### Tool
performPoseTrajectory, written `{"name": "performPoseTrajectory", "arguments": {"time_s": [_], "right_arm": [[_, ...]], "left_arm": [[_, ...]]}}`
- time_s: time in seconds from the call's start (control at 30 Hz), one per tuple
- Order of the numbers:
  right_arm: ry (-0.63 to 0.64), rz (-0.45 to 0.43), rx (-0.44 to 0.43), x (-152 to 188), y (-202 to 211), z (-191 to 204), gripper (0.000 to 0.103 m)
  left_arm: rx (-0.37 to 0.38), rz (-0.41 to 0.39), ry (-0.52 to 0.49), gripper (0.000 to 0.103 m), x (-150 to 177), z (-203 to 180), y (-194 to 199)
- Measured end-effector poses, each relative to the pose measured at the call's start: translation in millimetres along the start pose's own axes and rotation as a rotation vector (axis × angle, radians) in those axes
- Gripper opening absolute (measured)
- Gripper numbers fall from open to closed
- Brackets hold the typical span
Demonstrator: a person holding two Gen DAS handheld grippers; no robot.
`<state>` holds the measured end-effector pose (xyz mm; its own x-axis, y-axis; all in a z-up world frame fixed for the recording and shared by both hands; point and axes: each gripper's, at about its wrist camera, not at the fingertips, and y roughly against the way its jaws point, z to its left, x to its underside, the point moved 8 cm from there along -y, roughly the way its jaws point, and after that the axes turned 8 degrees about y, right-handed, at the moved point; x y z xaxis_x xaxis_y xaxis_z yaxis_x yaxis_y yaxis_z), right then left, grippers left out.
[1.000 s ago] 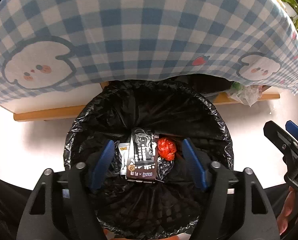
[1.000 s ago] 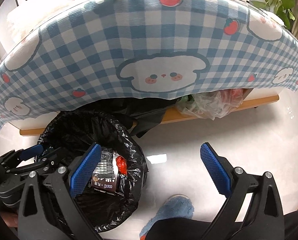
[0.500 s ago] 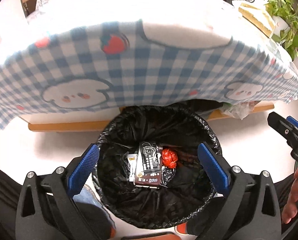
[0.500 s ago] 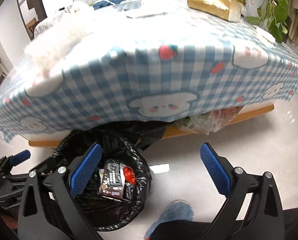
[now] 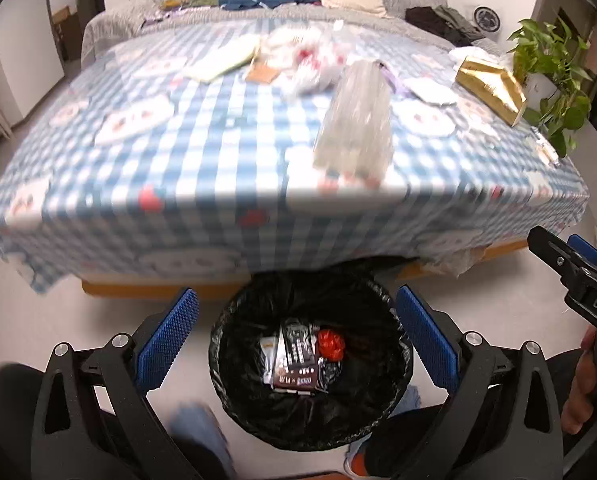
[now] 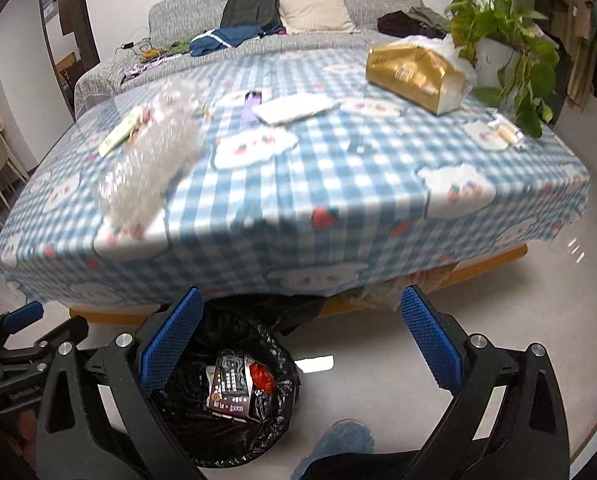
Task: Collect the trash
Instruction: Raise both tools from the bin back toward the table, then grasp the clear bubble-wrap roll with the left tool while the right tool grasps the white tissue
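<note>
A black-lined trash bin (image 5: 234, 340) (image 6: 282, 424) stands on the floor in front of the table. Inside lie a dark snack wrapper (image 5: 296, 358) (image 6: 232, 390) and a crumpled red wrapper (image 5: 331, 344) (image 6: 261, 376). My left gripper (image 5: 296, 340) hangs above the bin, open wide and empty. To its right my right gripper (image 6: 296, 344) is open and empty too. On the blue checked tablecloth (image 5: 226, 152) (image 6: 358, 184) lie a clear plastic bottle (image 5: 354, 120) (image 6: 150, 156), a crumpled clear bag (image 5: 310, 60), paper scraps (image 6: 294, 108) and a small clear packet (image 6: 506, 132).
A gold tissue box (image 5: 490, 90) (image 6: 414, 72) and a potted plant (image 5: 554, 80) (image 6: 502, 40) sit at the table's right end. A grey sofa (image 6: 330, 4) with clothes and a backpack stands behind. A person's blue slippers (image 6: 338, 444) are beside the bin. A clear bag (image 5: 454, 260) lies under the table.
Both grippers have risen from the bin, bringing the tabletop into view. The left jaws spread wider after one second ago; the wrappers stay in the bin.
</note>
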<state>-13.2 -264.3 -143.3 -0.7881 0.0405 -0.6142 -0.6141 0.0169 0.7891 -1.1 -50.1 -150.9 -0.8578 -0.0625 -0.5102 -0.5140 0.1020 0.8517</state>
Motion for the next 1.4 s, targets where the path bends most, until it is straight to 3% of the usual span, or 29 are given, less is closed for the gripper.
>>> {"name": "performPoseTrajectory", "arguments": {"time_s": [0.2, 0.47, 0.77, 1.13, 1.23, 1.4], "right_arm": [[-0.033, 0.000, 0.014, -31.5, 4.0, -12.4, 0.096], [-0.069, 0.017, 0.018, -83.8, -11.4, -28.5, 0.096], [-0.076, 0.079, 0.006, -150.7, -67.0, -26.3, 0.095], [-0.165, 0.217, -0.004, -203.3, -158.5, -23.2, 0.095], [-0.188, 0.252, 0.001, -210.1, -178.2, -24.5, 0.094], [-0.191, 0.312, 0.022, -207.8, -202.0, -23.2, 0.086]], "left_arm": [[0.014, -0.009, -0.011, 0.097, -34.7, -15.6, 6.7], [0.010, 0.010, -0.028, 0.097, -83.5, -36.2, -12.2], [-0.008, 0.035, -0.056, 0.097, -113.1, -51.3, -51.8], [-0.017, 0.096, -0.102, 0.095, -118.0, -59.2, -94.1], [-0.013, 0.110, -0.118, 0.087, -117.8, -63.0, -100.5], [-0.017, 0.121, -0.160, 0.066, -115.9, -69.6, -105.8]]}}
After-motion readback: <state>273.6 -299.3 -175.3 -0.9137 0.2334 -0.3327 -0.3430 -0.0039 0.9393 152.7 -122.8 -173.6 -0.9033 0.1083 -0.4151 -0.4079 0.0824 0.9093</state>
